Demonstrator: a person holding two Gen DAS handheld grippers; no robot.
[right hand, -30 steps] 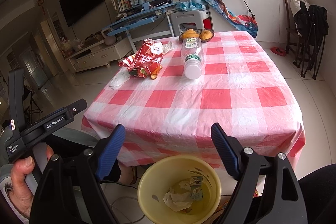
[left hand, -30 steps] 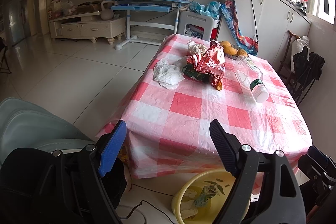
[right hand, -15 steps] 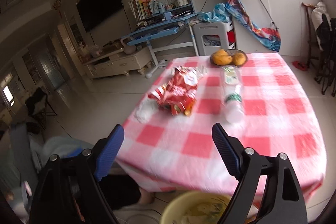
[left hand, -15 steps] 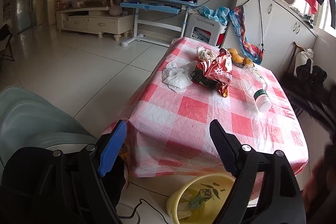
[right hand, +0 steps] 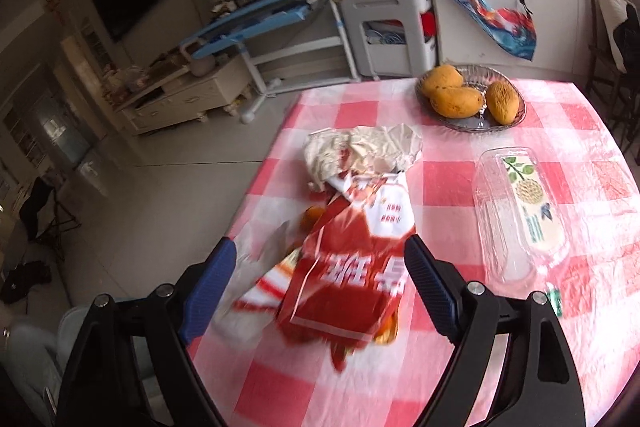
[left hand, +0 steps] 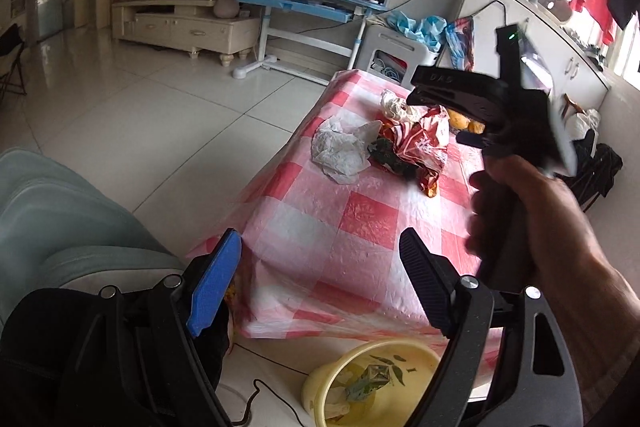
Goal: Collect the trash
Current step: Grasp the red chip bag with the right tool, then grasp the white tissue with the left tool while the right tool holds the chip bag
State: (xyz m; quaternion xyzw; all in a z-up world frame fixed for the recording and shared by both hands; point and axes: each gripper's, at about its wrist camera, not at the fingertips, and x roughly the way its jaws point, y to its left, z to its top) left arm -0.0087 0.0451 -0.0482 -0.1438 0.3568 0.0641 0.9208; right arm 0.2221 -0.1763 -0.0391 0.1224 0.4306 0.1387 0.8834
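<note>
Right wrist view first: the right gripper (right hand: 318,281) is seen over the red-and-white checked tabletop (right hand: 480,367), its jaws spread wide with nothing pinched between them. A crumpled red snack bag (right hand: 352,275) is framed in the gap between the jaws, lying flat on the cloth near the tabletop's left edge, but whether it's being touched can't be told since that bit is smeared with motion blur. Just beyond the bag, a wad of cream-coloured wrapper (right hand: 360,151) is bunched up against it. A clear plastic bottle (right hand: 520,211) with a green-patterned label is laid on its side nearer the right edge, apart from the bag. Toward the far edge a glass dish (right hand: 516,115) with three yellow mangoes (right hand: 456,99) is parked.

From the left wrist view, the left gripper (left hand: 320,283) is held low in front of the tabletop's near edge, jaws also wide apart and empty. A yellow bin (left hand: 316,387) is seen on the floor below that edge, with some scraps already in it. A white crumpled tissue (left hand: 340,147) is spotted by the left edge of the tabletop, right beside the snack bag (left hand: 420,147). The right hand (left hand: 532,219), gripping its tool's handle, is blurred across the right side of this view, above the tabletop.
</note>
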